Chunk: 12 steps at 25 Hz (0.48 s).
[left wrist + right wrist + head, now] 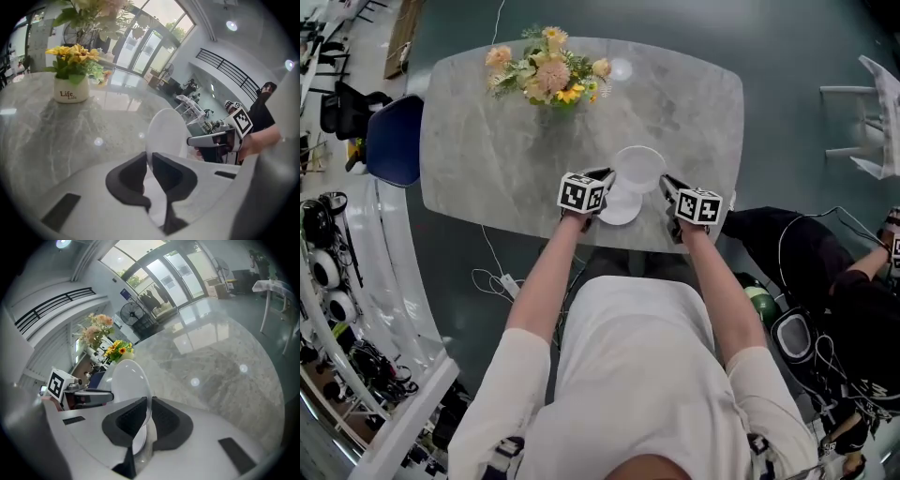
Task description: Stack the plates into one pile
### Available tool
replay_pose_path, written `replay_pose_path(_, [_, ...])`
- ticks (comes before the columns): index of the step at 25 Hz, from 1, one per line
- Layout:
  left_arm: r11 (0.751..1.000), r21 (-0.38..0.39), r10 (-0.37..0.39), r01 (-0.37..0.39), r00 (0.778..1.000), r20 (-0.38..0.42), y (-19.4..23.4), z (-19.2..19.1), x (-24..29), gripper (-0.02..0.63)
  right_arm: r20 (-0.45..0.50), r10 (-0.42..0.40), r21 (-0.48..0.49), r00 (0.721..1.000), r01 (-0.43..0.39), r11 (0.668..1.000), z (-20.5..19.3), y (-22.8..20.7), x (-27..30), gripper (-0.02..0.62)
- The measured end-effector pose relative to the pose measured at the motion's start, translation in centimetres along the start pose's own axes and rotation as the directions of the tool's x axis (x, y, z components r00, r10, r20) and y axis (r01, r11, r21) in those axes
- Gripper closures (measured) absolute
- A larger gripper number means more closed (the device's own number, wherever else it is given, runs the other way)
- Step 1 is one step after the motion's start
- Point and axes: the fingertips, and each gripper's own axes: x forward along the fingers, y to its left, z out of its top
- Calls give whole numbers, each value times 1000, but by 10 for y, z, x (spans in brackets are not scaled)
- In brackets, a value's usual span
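Your left gripper is clamped on one rim of a white plate, and your right gripper is pinched on the opposite rim of that same plate, so you've got it from both sides. It partly overlaps a second plate lying near your edge of the marble table. The flower pot is well apart on the far side.
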Motion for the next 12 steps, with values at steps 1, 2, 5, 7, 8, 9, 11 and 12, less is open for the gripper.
replay_pose_path(1, [1000,-7,3,-3,1000,2,-3,-3,-7,561,-9,5,-7,1000,-5,1000,-3,7,-4,541])
replay_pose_path(2, [1000,-12,6,-6,1000,4,-5,-7,-13,561,-18,13,-12,1000,-13,1000,-6,13,-8,541])
replay_pose_path(5, [1000,-23,15,-15,1000,3,-6,-22,-20,563,-48,28,-28,998,-30,999,-21,21,-8,541])
replay_pose_path(7, [999,-31,20,-20,1000,0,-3,-33,-22,563,-70,27,-45,997,-30,999,-30,22,-4,541])
replay_pose_path(8, [999,-37,22,-22,1000,-1,-2,-38,-24,563,-81,26,-52,996,-30,998,-35,24,-3,541])
replay_pose_path(9, [999,-43,24,-24,1000,-3,0,-43,-25,563,-94,23,-59,995,-28,998,-39,25,-1,541])
replay_pose_path(11, [998,-56,29,-29,1000,-7,2,-53,-29,565,-119,16,-75,993,-25,997,-48,28,1,541])
replay_pose_path(12, [997,-64,31,-31,999,-10,4,-58,-30,565,-130,14,-80,991,-24,996,-53,29,3,541])
